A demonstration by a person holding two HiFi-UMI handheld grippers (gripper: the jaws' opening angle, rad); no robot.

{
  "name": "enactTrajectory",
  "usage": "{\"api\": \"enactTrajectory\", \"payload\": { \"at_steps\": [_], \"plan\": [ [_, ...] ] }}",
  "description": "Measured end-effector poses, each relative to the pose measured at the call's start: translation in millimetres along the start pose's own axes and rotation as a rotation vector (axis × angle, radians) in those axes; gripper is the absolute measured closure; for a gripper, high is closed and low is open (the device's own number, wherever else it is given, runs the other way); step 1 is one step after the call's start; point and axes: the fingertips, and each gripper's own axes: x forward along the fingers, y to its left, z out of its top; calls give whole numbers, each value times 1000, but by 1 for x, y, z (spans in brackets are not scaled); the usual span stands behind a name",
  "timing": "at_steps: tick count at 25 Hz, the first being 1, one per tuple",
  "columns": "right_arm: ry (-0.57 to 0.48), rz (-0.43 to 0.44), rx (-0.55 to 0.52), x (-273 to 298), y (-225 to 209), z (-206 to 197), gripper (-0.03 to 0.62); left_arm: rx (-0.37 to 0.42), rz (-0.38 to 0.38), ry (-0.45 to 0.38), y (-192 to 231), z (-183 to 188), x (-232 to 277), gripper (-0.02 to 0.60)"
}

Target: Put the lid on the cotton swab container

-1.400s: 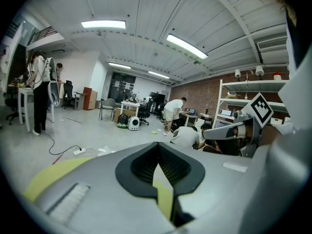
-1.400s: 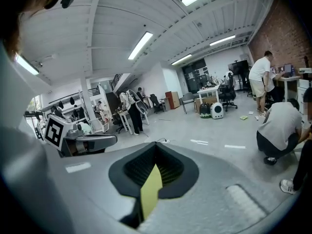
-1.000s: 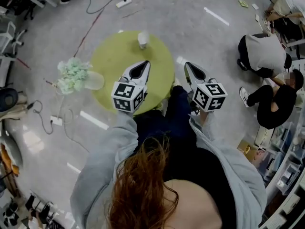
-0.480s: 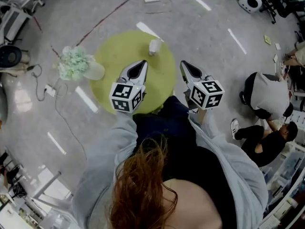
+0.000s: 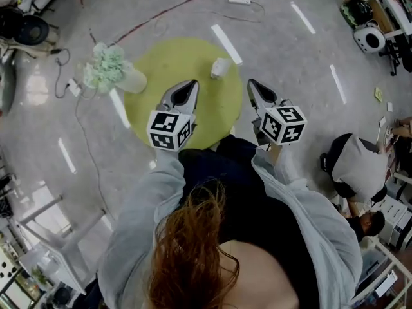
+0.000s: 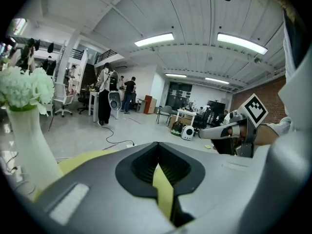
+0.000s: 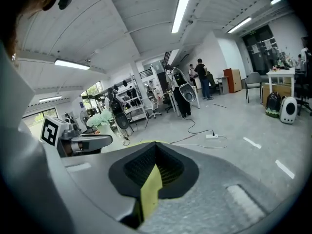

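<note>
Blur hides the detail of one white container [image 5: 220, 67] on one round table [image 5: 161, 69]; left gripper [image 5: 191, 85] and right gripper [image 5: 252, 85] hover fully closed, holding nothing.

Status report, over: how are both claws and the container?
Left claw, right claw: shut, empty. Cotton swab container on table, ahead, untouched. Vase aside, left.
</note>
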Motion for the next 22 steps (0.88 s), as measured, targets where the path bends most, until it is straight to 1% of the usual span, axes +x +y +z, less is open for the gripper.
{"api": "enactTrajectory", "payload": {
  "at_steps": [5,12,19,22],
  "plan": [
    [18,61,-26,13,-12,5,592,-22,86,-10,3,-4,-3,565],
    [61,123,-83,27,-25,-1,592,-55,189,-32,4,-15,-10,565],
    [134,194,-126,51,-32,-14,592,-89,286,-39,4,-27,-20,565],
    [181,203,-182,64,-37,-23,592,-112,324,-44,5,-30,-28,565]
  ]
}}
